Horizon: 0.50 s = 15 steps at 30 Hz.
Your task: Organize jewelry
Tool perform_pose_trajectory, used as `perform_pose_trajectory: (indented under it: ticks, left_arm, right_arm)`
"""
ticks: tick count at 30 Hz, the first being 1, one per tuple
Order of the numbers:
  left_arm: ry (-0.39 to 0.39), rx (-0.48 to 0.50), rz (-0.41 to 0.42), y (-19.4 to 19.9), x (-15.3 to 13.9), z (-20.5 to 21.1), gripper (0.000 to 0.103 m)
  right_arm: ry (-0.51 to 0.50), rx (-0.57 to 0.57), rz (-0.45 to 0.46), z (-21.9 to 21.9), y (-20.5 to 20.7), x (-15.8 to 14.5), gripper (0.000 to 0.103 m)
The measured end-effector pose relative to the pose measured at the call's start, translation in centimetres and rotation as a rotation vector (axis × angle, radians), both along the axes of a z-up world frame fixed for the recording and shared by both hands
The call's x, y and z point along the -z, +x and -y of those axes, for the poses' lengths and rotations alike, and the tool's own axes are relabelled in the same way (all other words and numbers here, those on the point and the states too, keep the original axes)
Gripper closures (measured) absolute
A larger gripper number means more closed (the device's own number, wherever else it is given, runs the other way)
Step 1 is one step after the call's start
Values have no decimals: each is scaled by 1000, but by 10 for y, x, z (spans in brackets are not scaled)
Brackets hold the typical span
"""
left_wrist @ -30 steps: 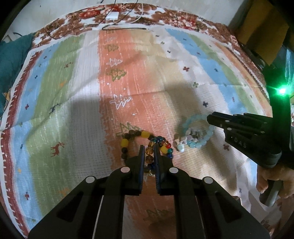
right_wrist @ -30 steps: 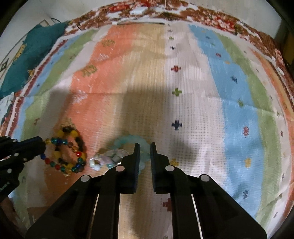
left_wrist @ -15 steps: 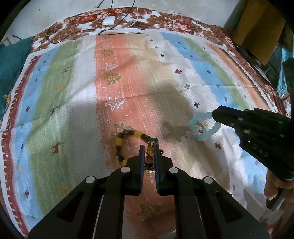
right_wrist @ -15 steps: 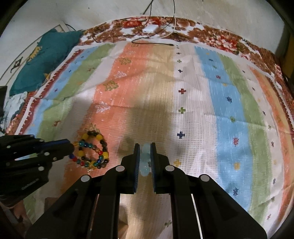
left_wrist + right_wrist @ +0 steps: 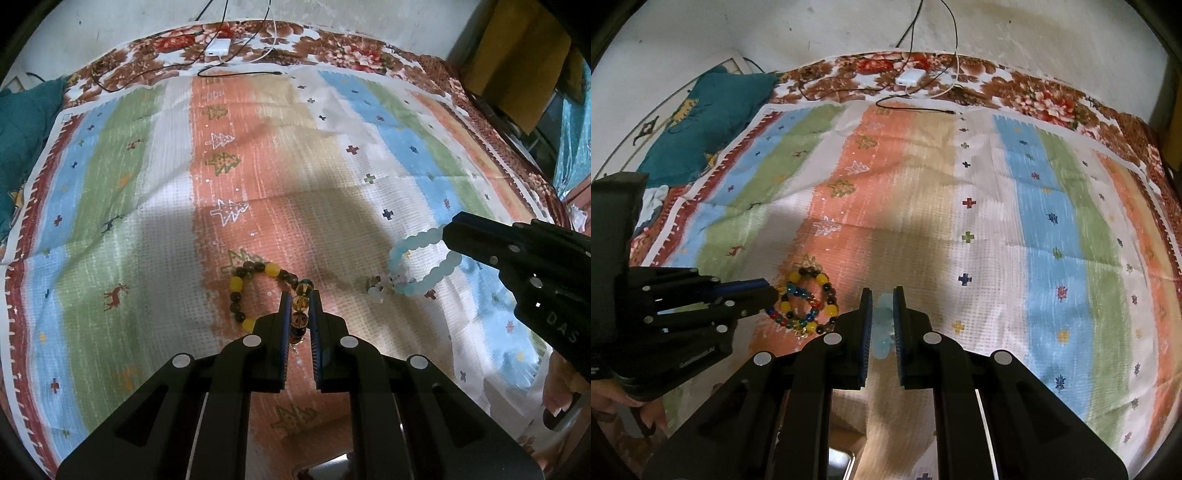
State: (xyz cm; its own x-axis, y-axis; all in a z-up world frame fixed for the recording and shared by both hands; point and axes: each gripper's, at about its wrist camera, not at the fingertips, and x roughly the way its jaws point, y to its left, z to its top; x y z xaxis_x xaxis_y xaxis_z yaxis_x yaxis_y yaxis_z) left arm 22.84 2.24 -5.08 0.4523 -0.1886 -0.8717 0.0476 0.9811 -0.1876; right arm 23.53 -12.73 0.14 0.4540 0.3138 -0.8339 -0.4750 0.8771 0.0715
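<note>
Striped patterned cloth [image 5: 155, 229] spread flat over a floral-bordered bed, teal cushion [image 5: 713, 110] at its far left corner. Left hand-held gripper [image 5: 299, 299] clamped on amber beads of the multicoloured bead bracelet [image 5: 251, 291], rest of loop hanging over the orange stripe. Right hand-held gripper [image 5: 882, 295] clamped on the pale blue bead bracelet [image 5: 424, 262], loop raised clear of the cloth, small charm cluster [image 5: 380, 286] dangling at its lower end.

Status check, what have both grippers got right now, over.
Left gripper shut on multicolour bead bracelet. Right gripper shut on pale blue bracelet, clear of striped cloth. Nothing in the way.
</note>
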Motion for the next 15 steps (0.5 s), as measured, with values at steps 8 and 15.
perform_pose_trajectory:
  ticks: [8, 15]
  left_arm:
    - [-6, -3, 13, -7, -6, 2, 94]
    - [-4, 0, 12, -9, -6, 3, 94]
  right_arm:
    - [-21, -13, -17, -3, -6, 9, 91]
    - [-121, -8, -98, -6, -2, 41, 87]
